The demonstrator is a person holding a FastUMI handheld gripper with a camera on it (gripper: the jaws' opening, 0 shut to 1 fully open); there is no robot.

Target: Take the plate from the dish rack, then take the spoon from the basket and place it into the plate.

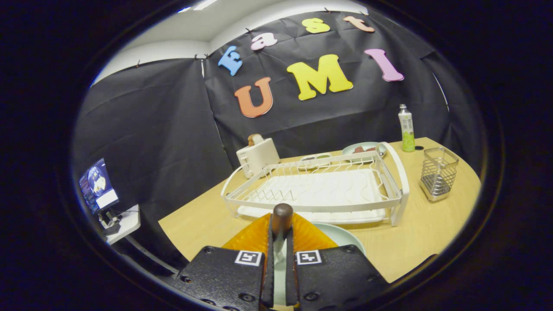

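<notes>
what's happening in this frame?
A person's handheld tongs are shut on a spoon, its brown handle end sticking up between the fingers. The pale plate is already out of the dish rack, lying on the wooden table just under and beside the tongs. The wire basket stands right of the rack. The spoon is held above the plate, not yet put down.
</notes>
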